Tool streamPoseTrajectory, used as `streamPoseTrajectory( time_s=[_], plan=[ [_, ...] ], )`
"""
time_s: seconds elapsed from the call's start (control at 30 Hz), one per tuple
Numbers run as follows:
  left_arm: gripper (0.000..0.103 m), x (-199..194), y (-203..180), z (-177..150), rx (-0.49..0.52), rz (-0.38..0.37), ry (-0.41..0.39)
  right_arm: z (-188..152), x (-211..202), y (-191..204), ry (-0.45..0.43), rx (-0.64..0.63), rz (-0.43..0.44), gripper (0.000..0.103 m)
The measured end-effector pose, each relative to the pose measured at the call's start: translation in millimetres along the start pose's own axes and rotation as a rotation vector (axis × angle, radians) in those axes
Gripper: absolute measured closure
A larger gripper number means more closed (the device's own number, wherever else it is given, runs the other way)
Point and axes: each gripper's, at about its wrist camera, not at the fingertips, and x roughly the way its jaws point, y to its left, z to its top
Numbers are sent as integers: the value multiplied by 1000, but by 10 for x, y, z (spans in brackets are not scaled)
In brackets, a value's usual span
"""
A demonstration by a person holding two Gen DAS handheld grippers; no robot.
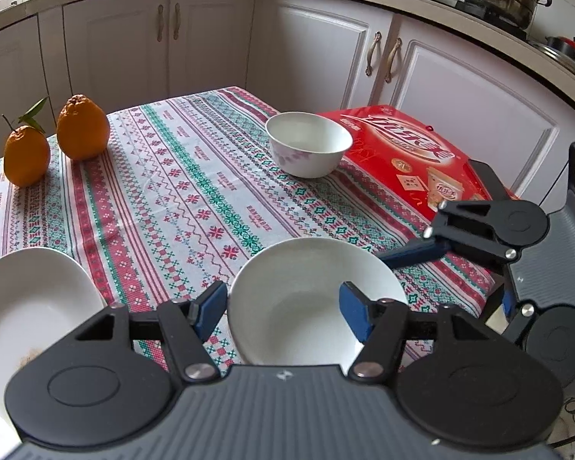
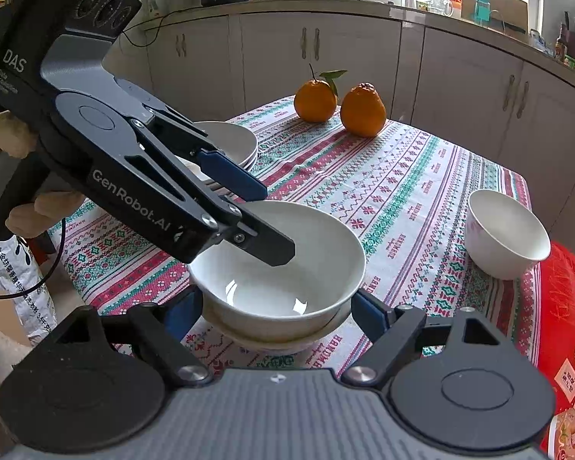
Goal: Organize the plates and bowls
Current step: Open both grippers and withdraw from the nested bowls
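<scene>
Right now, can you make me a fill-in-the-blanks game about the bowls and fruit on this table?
1. The number of oranges standing on the tablecloth is ____.
2. The box beside the flowered bowl is coloured ____.
3. The white bowl between the right gripper jaws sits on top of another ____.

Missing words: two; red; bowl

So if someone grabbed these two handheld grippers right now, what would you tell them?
Left gripper: open, fingers straddling the rim of the plain white ceramic bowl.
Right gripper: open, flanking that bowl.
Done: the bowl sits nested in a second white dish on the patterned tablecloth; white plates are stacked behind.
Left: the small white flower-printed bowl stands alone beside the red box; probably stack it next.
</scene>
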Motion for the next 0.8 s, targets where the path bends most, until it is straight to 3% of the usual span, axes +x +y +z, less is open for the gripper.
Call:
streamPoseTrajectory(
  time_s=[0.13,0.27,0.8],
  plan=[
    [27,-46,-5,2,9,12,-14,19,-75,-12,-31,4,3,0],
    [24,-89,-15,19,19,26,-24,29,-110,-17,-37,2,-8,0],
    [23,-143,-228,266,88,60,-52,-37,-411,-166,-88,12,-71,0]
  ],
)
